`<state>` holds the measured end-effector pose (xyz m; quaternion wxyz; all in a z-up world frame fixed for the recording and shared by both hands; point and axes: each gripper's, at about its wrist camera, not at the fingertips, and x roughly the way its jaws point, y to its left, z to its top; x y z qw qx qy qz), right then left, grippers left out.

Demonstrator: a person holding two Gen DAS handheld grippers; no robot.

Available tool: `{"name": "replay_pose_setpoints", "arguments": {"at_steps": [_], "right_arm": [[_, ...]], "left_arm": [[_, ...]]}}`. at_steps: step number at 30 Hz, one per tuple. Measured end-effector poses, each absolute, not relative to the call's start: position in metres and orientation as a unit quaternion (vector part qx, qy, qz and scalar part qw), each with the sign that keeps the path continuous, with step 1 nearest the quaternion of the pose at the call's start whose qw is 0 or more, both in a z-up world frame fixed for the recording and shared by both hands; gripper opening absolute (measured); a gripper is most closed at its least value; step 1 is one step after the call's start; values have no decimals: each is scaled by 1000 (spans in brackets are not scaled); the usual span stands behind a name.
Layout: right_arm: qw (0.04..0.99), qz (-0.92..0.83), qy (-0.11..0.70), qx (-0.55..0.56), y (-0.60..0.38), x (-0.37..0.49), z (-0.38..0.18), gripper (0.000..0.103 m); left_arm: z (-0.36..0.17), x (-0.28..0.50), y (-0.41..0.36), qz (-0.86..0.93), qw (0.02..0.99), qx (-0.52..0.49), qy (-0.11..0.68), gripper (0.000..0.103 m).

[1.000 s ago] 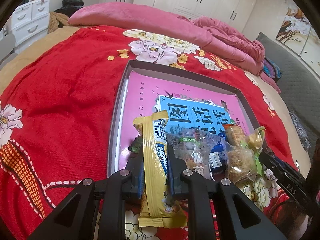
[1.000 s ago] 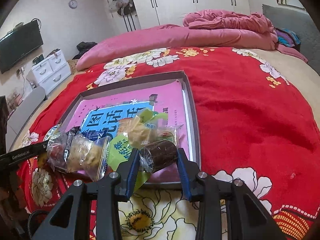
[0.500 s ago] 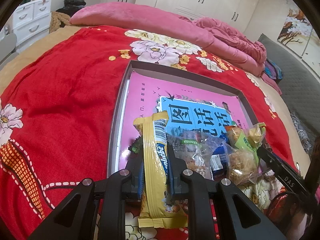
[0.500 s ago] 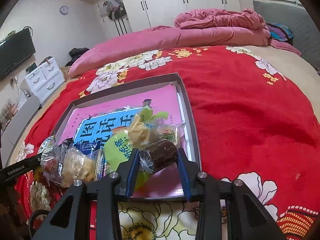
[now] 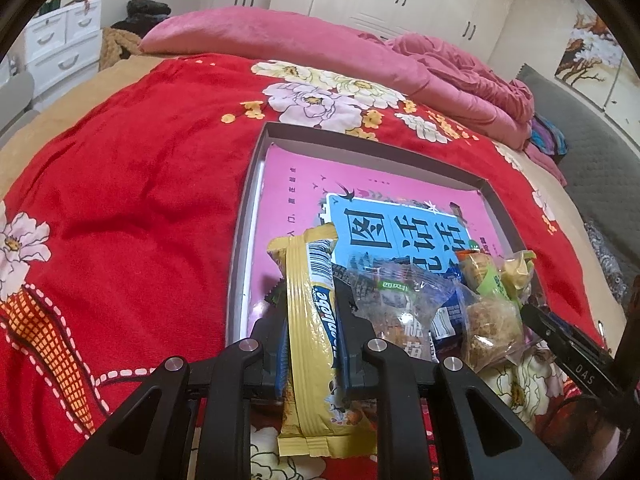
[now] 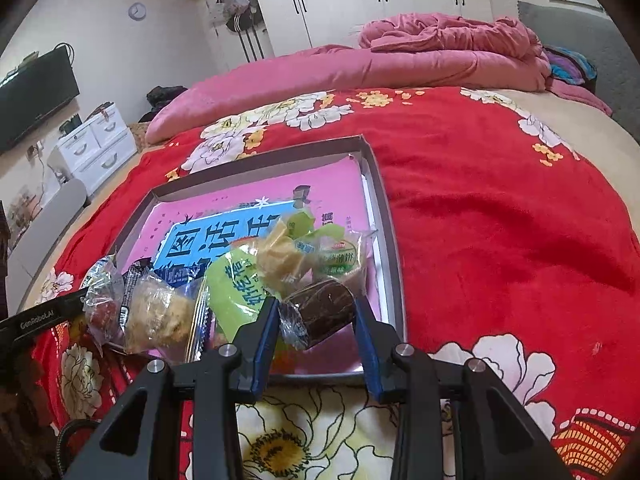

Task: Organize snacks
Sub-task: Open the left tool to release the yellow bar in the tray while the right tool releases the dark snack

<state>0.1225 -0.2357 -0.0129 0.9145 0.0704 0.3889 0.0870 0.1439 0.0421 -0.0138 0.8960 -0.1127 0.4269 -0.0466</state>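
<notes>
Left gripper [image 5: 312, 316] clamped on yellow wafer packet [image 5: 310, 344], upright over tray [image 5: 256, 184] near edge; right gripper [image 6: 316, 312] clenched on dark wrapped cake [image 6: 324, 312]; loose snack heap [image 6: 256, 280] at ten o'clock, inside tray on red bedspread [image 6: 500, 220].
</notes>
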Motion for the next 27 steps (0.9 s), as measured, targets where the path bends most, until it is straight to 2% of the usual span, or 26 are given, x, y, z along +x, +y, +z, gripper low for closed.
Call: {"name": "replay_pose_setpoints", "arguments": {"at_steps": [12,15,17,27], "right_arm": [[915,96,389,31,-231,118,-12,38],[916,98,389,28,-230,117,-11,38],[916,98,389,27,-230,116,-11,38],[916,94,388,27,-232,115,-11,38]], "left_arm": [[-14,143,42,-50,897,-107,425,21],[-13,142,42,-50,898,-106,424,28],[-12,142,43,-49,899,-108,422,39],[-11,141,44,-47,898,-113,423,45]]}}
